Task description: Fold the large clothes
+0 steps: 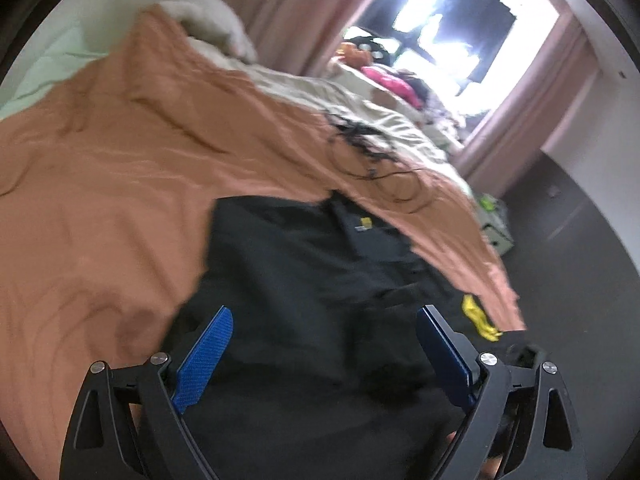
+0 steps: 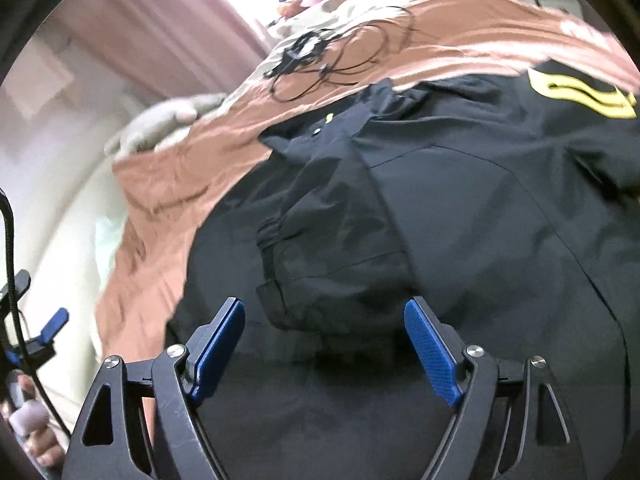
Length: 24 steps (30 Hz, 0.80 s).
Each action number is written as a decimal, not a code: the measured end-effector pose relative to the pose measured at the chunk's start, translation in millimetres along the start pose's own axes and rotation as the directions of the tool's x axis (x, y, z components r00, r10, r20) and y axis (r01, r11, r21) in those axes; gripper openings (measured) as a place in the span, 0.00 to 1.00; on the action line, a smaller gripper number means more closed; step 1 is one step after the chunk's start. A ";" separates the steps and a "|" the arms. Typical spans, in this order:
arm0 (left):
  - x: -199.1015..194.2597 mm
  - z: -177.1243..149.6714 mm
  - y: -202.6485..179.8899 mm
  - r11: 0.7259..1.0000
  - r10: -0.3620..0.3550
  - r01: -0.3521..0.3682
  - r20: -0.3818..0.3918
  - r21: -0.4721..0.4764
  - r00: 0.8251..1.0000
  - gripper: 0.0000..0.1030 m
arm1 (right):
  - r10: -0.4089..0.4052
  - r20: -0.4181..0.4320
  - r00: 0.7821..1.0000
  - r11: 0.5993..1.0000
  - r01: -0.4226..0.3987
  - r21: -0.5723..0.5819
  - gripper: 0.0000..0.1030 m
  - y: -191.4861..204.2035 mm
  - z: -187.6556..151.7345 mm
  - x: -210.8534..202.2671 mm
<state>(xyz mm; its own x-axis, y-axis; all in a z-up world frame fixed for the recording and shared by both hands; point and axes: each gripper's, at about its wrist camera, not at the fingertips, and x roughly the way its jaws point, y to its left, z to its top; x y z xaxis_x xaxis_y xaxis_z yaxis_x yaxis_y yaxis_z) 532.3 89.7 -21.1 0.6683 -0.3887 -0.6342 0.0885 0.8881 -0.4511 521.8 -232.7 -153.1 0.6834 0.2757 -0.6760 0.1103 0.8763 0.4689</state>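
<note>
A black jacket lies spread on an orange-brown bed sheet. It has a small yellow label at the collar and a yellow mark near the bed's edge. My left gripper hovers over it, open, with nothing between the blue pads. In the right wrist view the jacket fills the frame, one sleeve folded across its body and yellow stripes at the upper right. My right gripper stands open just short of the sleeve's cuff, gripping nothing.
A tangled black cable lies on the sheet beyond the collar. Pale pillows and a heap of colourful items sit farther up the bed. Pink curtains frame a bright window. Dark floor is to the right.
</note>
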 end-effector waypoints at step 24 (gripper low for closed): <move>19.0 -44.8 110.0 0.980 0.178 -0.185 -0.100 -0.068 0.979 0.65 | -0.121 -0.094 0.988 0.983 0.106 -0.152 0.36 28.4 4.4 56.5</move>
<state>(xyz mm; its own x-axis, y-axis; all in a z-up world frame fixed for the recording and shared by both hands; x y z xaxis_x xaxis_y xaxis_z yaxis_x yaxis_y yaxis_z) 521.6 169.0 -110.9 0.5959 -0.2473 -0.7640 -0.0869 0.9259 -0.3675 566.7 -194.0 -175.5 0.5939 0.2037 -0.7784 0.0714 0.9503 0.3032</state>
